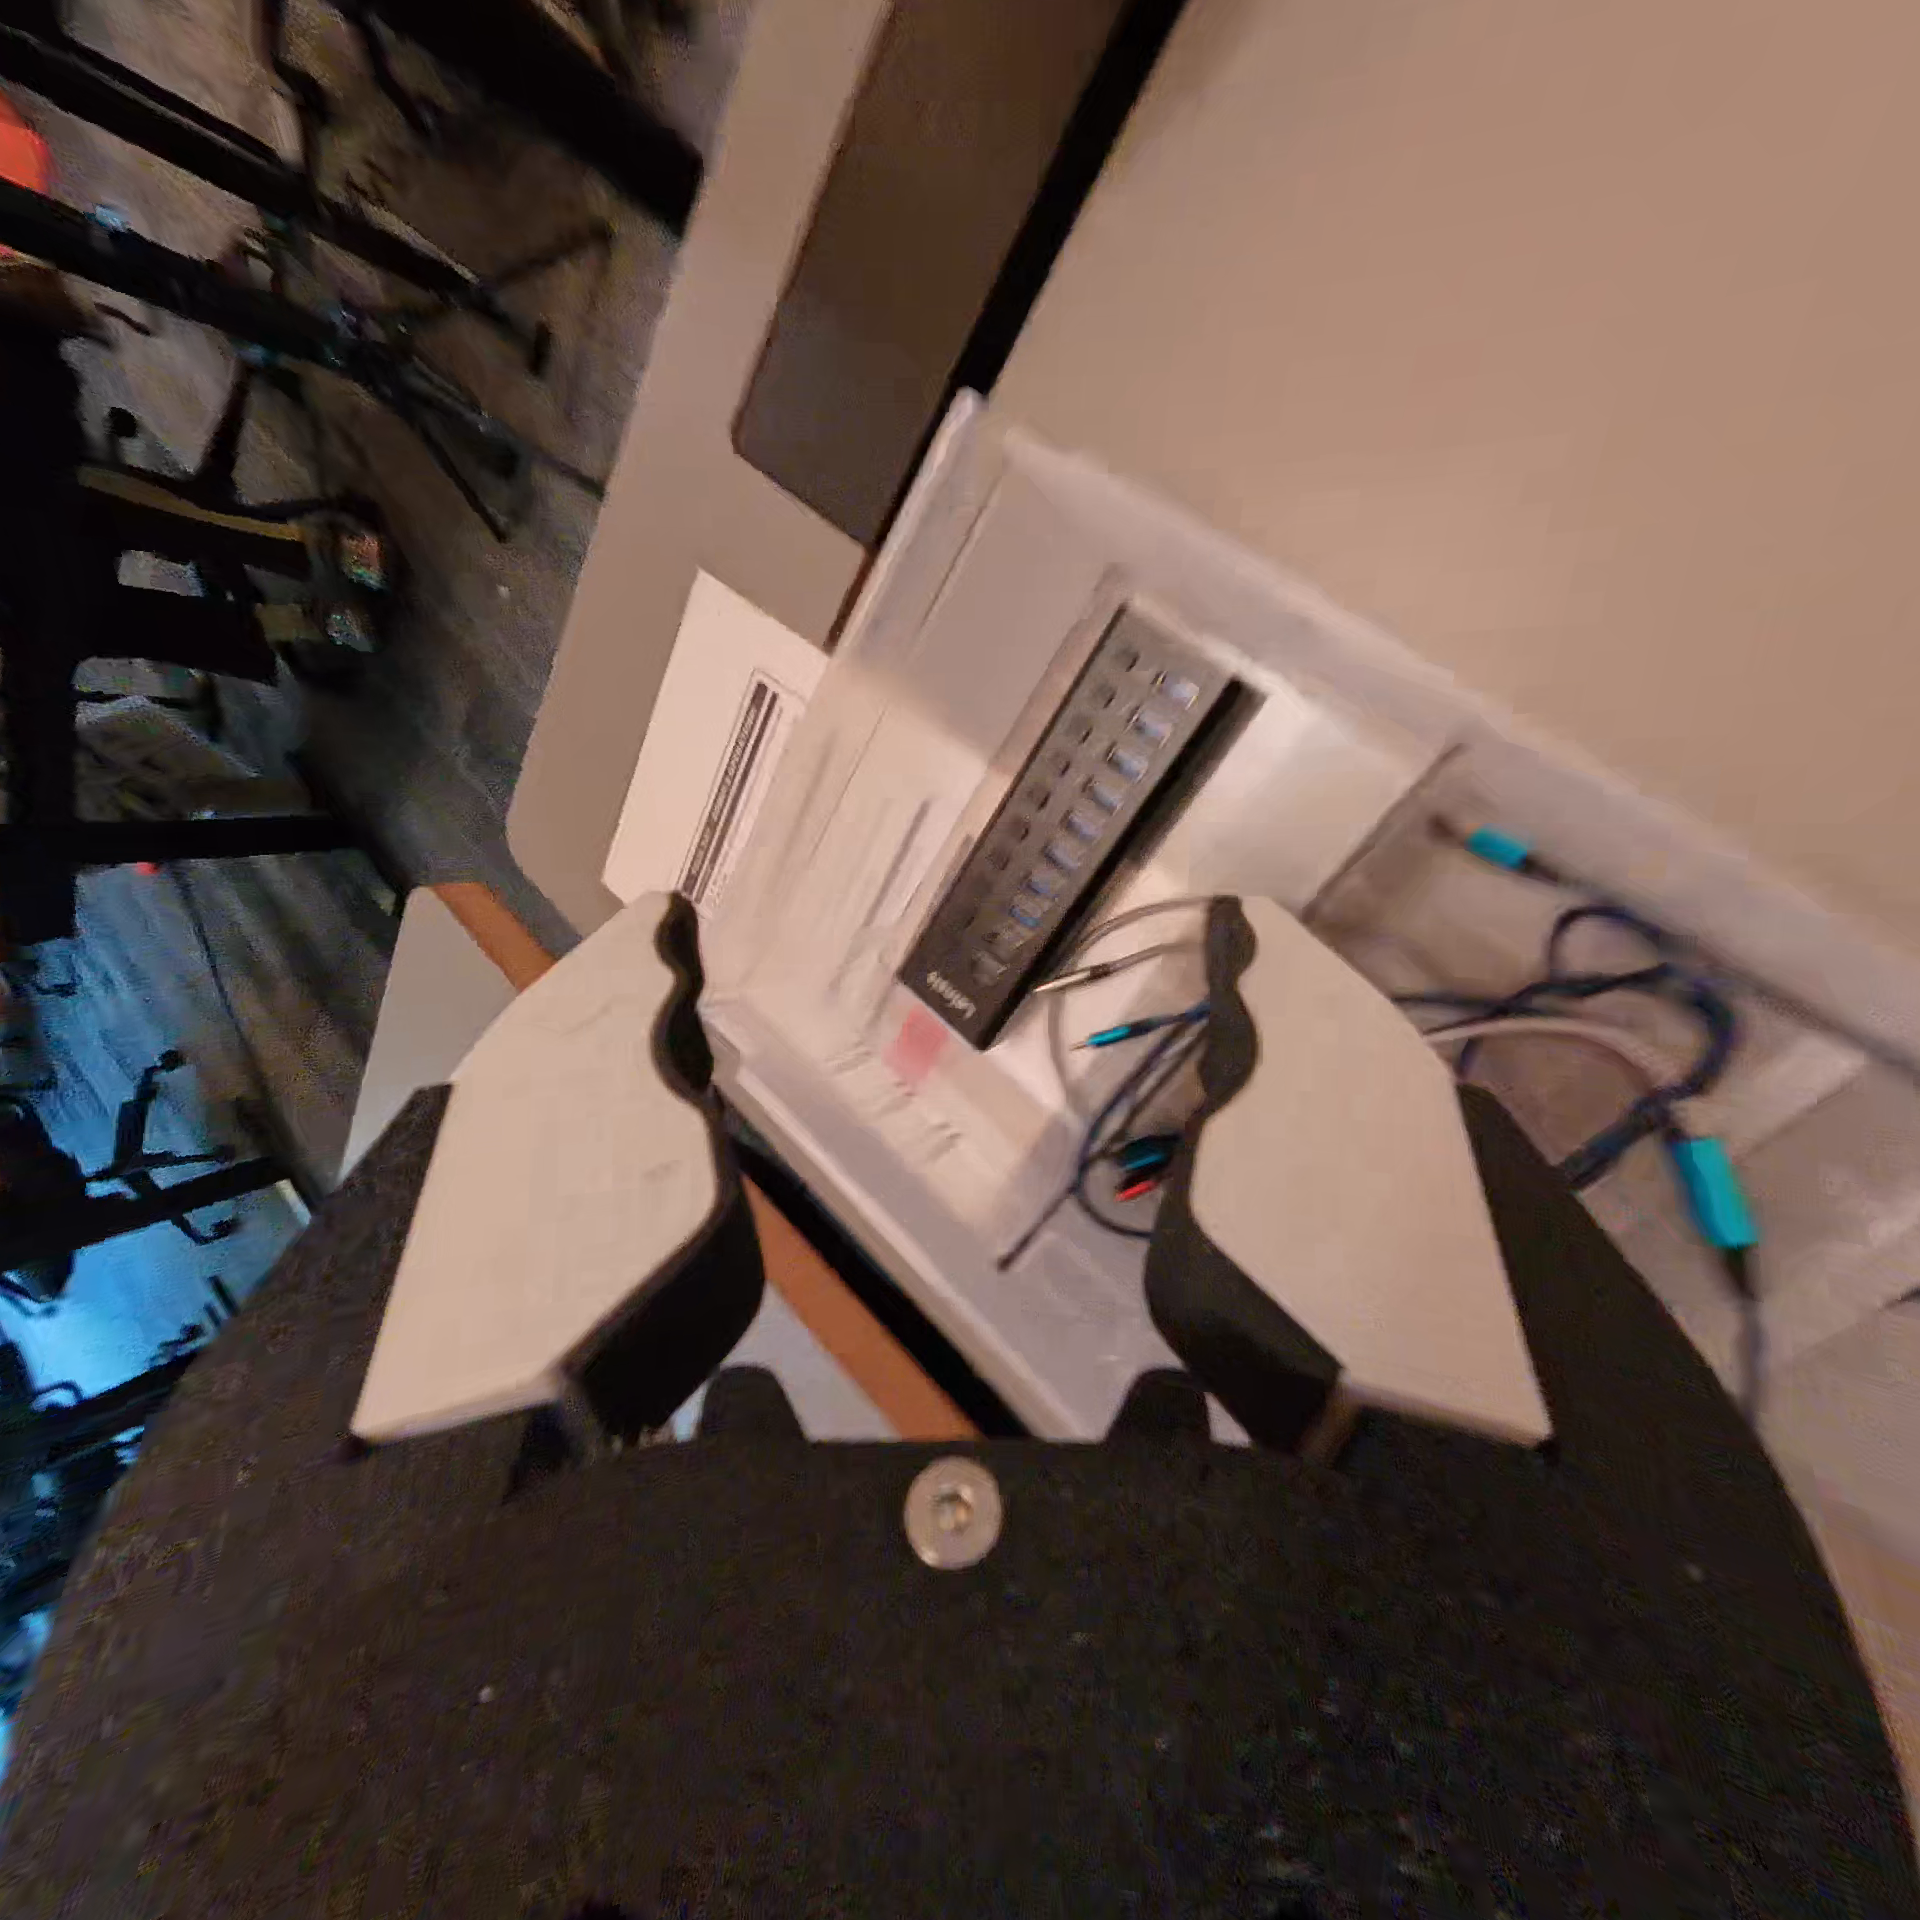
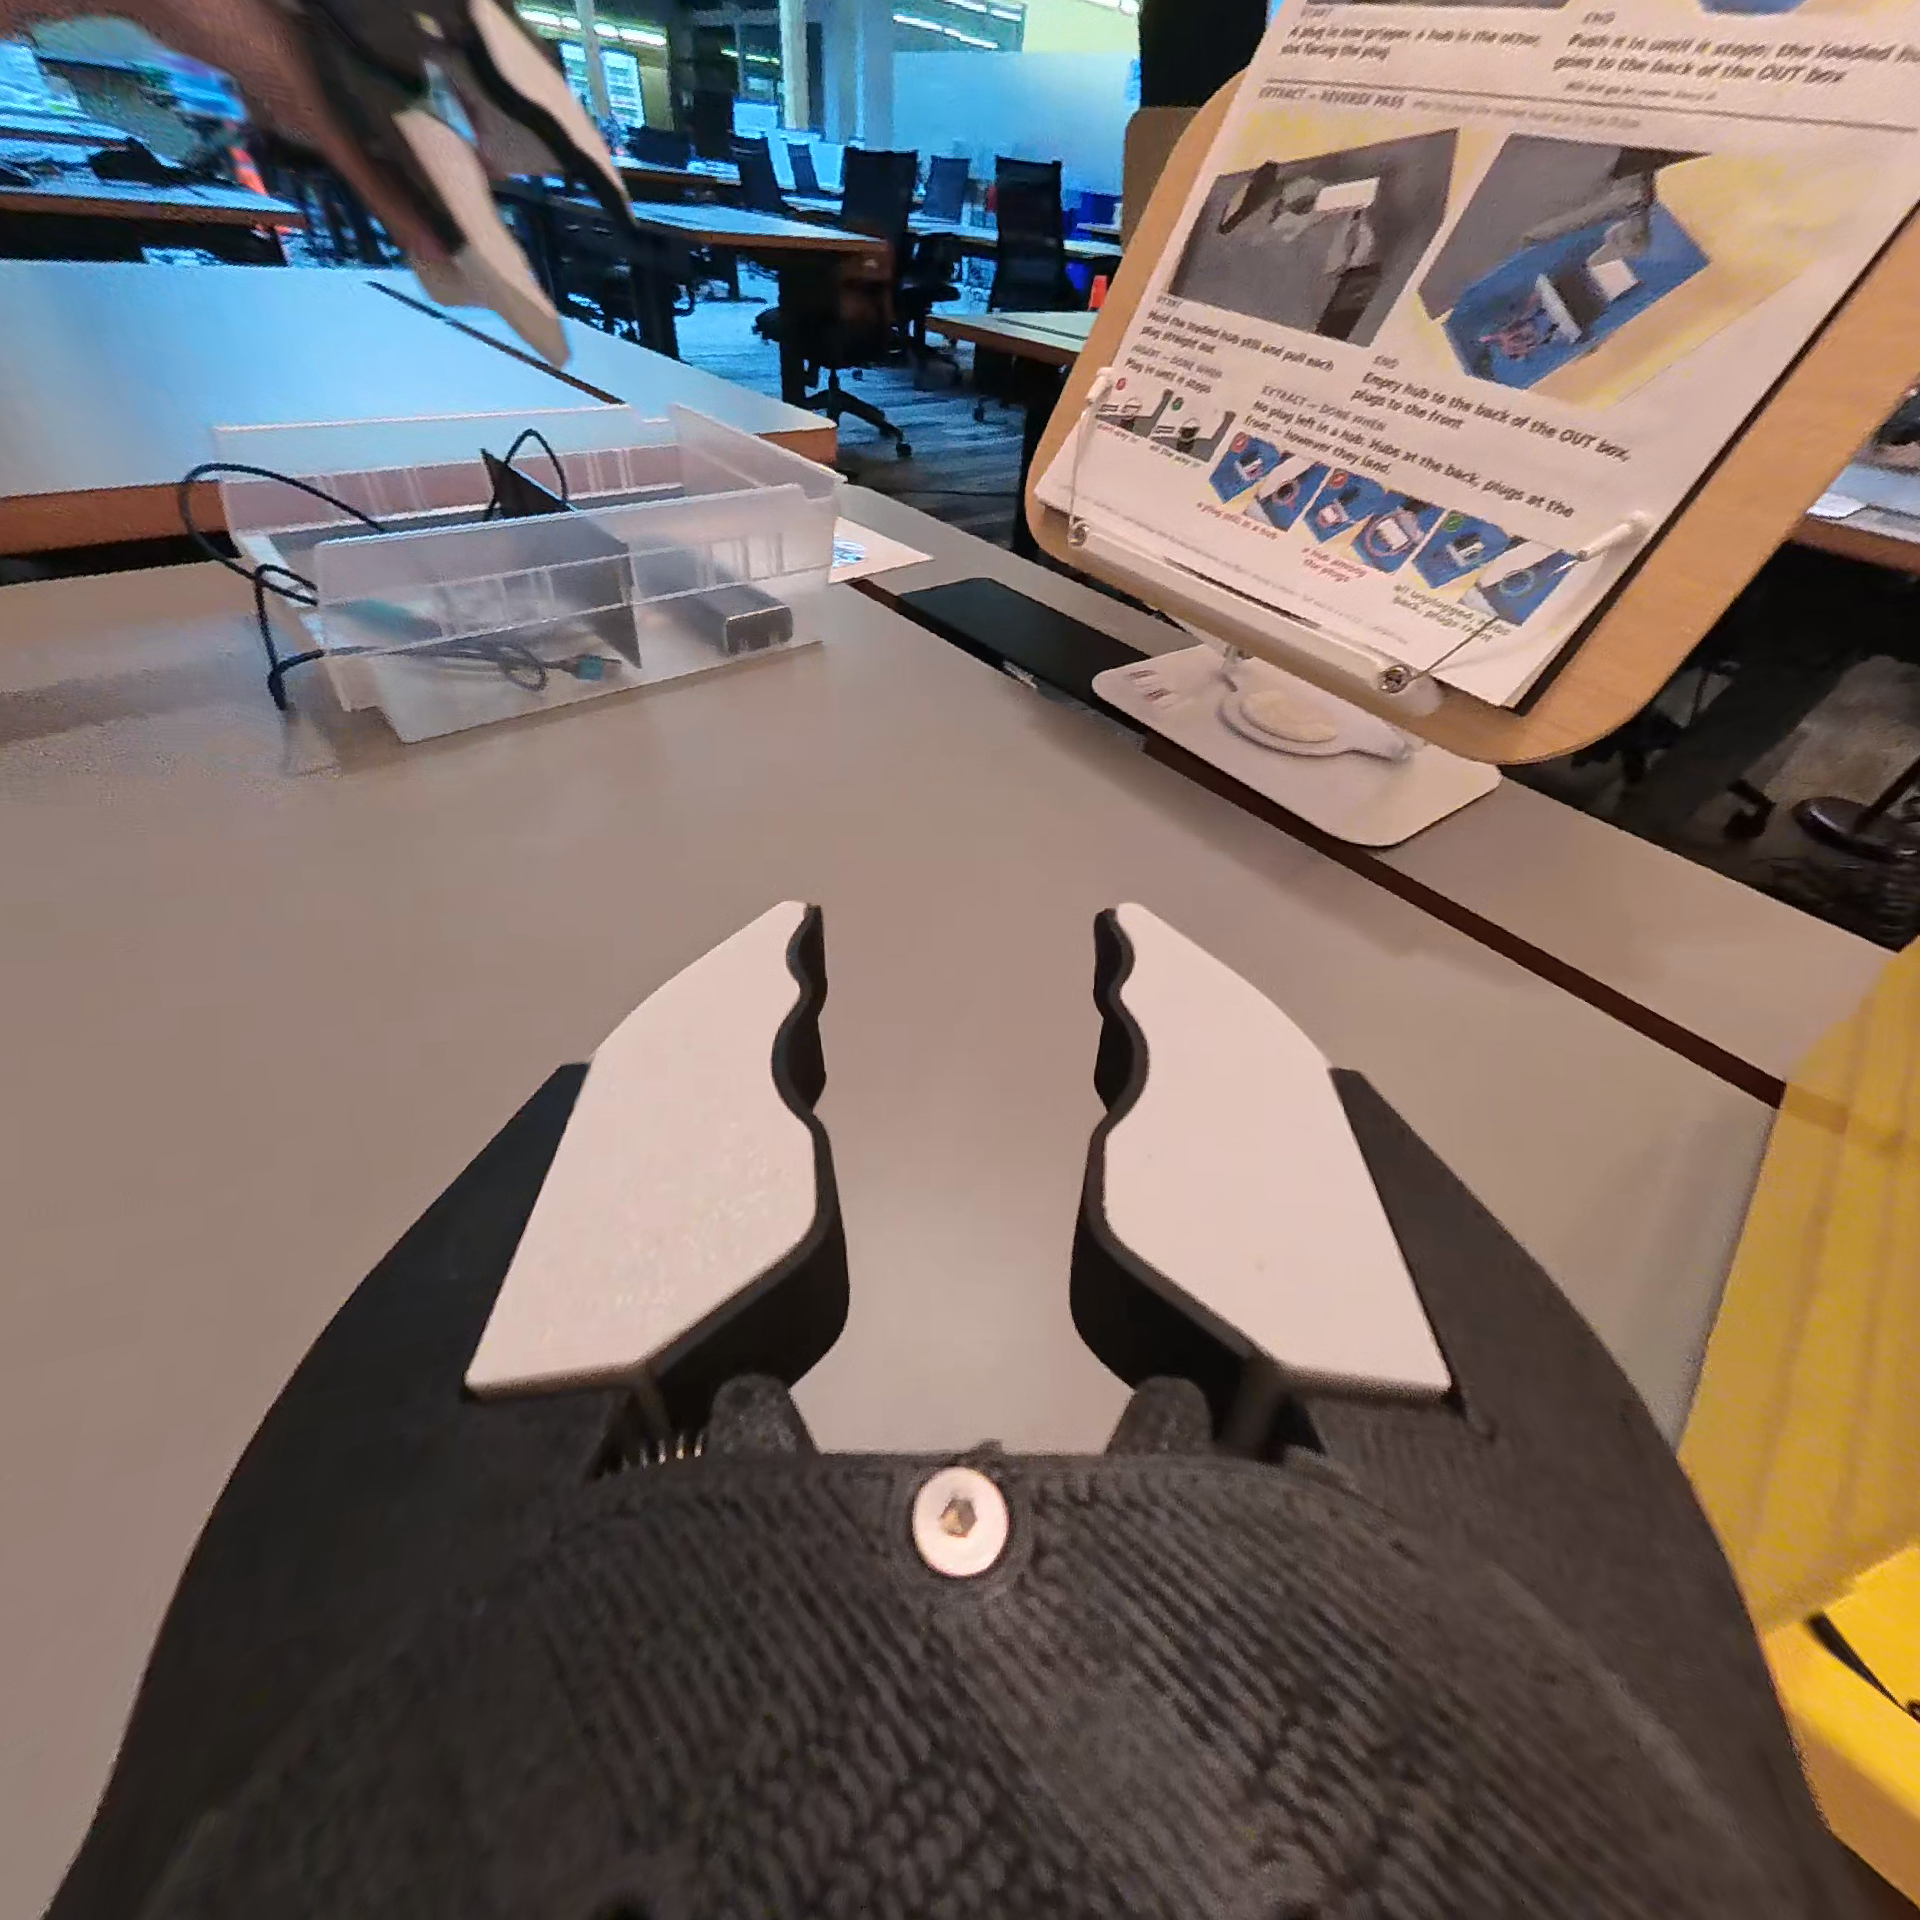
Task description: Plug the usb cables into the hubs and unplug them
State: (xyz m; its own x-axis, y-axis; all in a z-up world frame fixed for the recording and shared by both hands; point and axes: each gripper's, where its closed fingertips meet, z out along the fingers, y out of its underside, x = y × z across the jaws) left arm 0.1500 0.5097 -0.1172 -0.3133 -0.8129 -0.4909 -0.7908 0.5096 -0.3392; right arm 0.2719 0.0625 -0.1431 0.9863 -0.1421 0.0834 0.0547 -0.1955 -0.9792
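Our left gripper (image 1: 951, 925) hangs wide open and empty above the clear tray (image 2: 582, 582), where the black hub (image 1: 1081, 821) and blue cables (image 1: 1621, 1049) lie. Our right gripper (image 2: 958, 925), parted and empty, sits low over the grey table (image 2: 727, 831).

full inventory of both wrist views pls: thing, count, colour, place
bin: 1, clear plastic, on table, far left in right view
hub: 1, dark grey, in bin's rear compartment, many ports, none visibly occupied
small hub: 1, dark grey, inside bin
cables: several, blue and grey with teal plugs, loose in bin's front compartment
table: 1, grey
stand: 1, wooden board on white base, right, holding printed sheet
yellow object: 1, right edge, unclear
chairs: several, black, background
left gripper: open, above bin
right gripper: open, empty, over table
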